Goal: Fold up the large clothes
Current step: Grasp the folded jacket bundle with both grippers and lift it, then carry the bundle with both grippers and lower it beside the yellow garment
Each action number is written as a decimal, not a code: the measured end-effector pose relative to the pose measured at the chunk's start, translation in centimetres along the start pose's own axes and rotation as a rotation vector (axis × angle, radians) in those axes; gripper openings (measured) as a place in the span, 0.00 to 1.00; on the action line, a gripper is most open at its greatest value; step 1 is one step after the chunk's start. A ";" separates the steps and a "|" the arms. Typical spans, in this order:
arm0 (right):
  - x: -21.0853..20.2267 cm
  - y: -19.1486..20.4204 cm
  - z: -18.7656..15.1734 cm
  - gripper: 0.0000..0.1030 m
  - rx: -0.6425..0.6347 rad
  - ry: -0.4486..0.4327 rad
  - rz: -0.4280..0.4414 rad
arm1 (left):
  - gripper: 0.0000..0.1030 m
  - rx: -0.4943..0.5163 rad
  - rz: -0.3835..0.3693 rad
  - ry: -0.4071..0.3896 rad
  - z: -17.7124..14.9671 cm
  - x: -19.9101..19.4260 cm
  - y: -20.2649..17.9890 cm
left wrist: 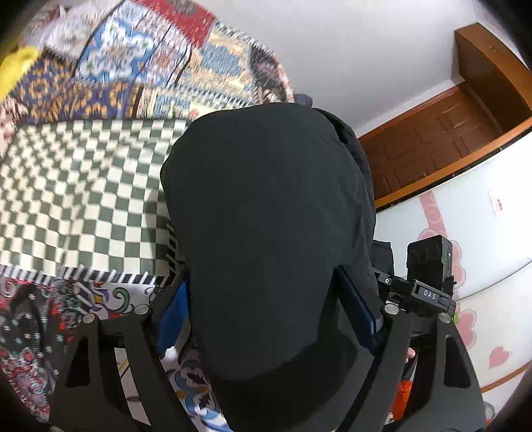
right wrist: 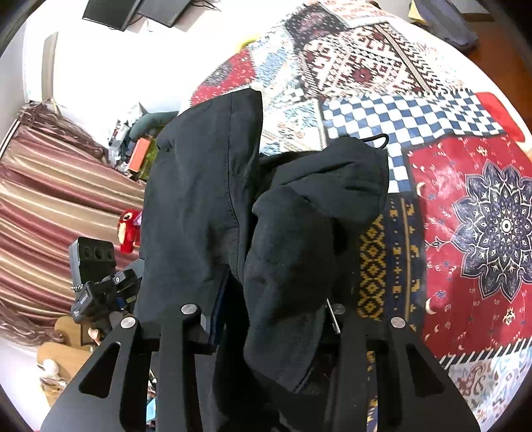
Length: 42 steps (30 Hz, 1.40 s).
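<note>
- Patchwork cover fills the background in both views: green checks at centre left of the left view, blue checks and a red mandala patch at right of the right view.
- White wall and a brown door at upper right of the left view; pink heart decals lower right.
- Striped curtain at left of the right view, red plush toy beside it, dark screens at top left.
- Black garment covers the centre of the left view, bulging up between the blue pads.
- Left gripper: jaws wide, both pads against the cloth, so it grips a thick bunch of the garment.
- Right view: garment hangs in two folds across the centre, a cord loop at its upper right.
- Right gripper: fingers buried in cloth, jaws narrowed, clamped on the garment.
- Other gripper's camera block shows at right edge of the left view and lower left of the right view.
</note>
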State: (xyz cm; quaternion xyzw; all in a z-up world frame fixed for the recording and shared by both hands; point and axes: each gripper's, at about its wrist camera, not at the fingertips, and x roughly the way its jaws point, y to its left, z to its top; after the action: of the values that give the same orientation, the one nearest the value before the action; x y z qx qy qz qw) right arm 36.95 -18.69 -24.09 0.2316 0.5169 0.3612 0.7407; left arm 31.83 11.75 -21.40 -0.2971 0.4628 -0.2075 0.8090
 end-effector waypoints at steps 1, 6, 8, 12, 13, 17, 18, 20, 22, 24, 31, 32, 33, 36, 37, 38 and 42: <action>-0.3 0.3 0.0 0.34 -0.008 -0.006 0.002 | 0.80 0.013 0.001 -0.016 0.1 -0.9 -0.5; -0.7 4.5 1.1 0.34 -0.075 -0.043 0.031 | 0.79 0.061 -0.004 -0.103 0.9 -5.9 -2.0; -0.7 6.5 1.6 0.34 -0.104 -0.052 0.041 | 0.79 0.063 -0.007 -0.136 1.5 -8.1 -2.0; 0.5 10.5 2.2 0.34 -0.171 -0.056 0.062 | 0.79 0.061 0.001 -0.205 2.5 -12.9 -0.9; 1.0 11.4 2.4 0.34 -0.186 -0.056 0.067 | 0.79 0.061 0.006 -0.218 2.6 -13.9 -0.4; 4.3 14.8 3.4 0.34 -0.224 -0.040 0.094 | 0.79 0.047 0.036 -0.267 3.8 -18.1 1.7; 5.1 15.3 3.6 0.34 -0.228 -0.036 0.098 | 0.79 0.041 0.045 -0.276 4.3 -19.1 2.4; 7.5 16.7 4.1 0.34 -0.236 -0.018 0.108 | 0.79 0.031 0.063 -0.288 4.9 -20.8 3.9; 9.5 17.5 4.5 0.33 -0.239 -0.001 0.114 | 0.79 0.015 0.083 -0.298 5.7 -22.4 5.8; 11.9 18.4 4.8 0.33 -0.240 0.021 0.117 | 0.79 -0.002 0.102 -0.303 6.5 -23.4 7.8; 21.5 19.0 5.4 0.33 -0.181 0.112 0.117 | 0.79 -0.081 0.168 -0.283 9.2 -23.6 16.4; 22.7 18.9 5.4 0.33 -0.172 0.125 0.118 | 0.79 -0.100 0.178 -0.280 9.5 -23.5 17.9; 23.9 19.1 5.3 0.33 -0.164 0.136 0.115 | 0.79 -0.115 0.187 -0.272 9.6 -23.3 19.2; 27.9 18.4 5.1 0.33 -0.143 0.173 0.083 | 0.77 -0.171 0.221 -0.238 9.8 -22.0 23.3; 29.1 18.1 5.1 0.33 -0.133 0.190 0.069 | 0.76 -0.197 0.250 -0.221 9.7 -21.4 24.9; 30.6 17.9 4.8 0.33 -0.127 0.208 0.048 | 0.75 -0.212 0.282 -0.198 9.6 -20.7 26.3; 34.2 17.4 4.1 0.38 -0.136 0.224 -0.014 | 0.75 -0.249 0.300 -0.195 9.0 -19.7 29.9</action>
State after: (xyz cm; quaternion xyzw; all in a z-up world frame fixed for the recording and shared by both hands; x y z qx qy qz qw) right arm 42.61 18.97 -30.62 0.1355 0.5723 0.4139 0.6948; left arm 31.92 48.41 -25.67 -0.3411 0.4433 0.0039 0.8289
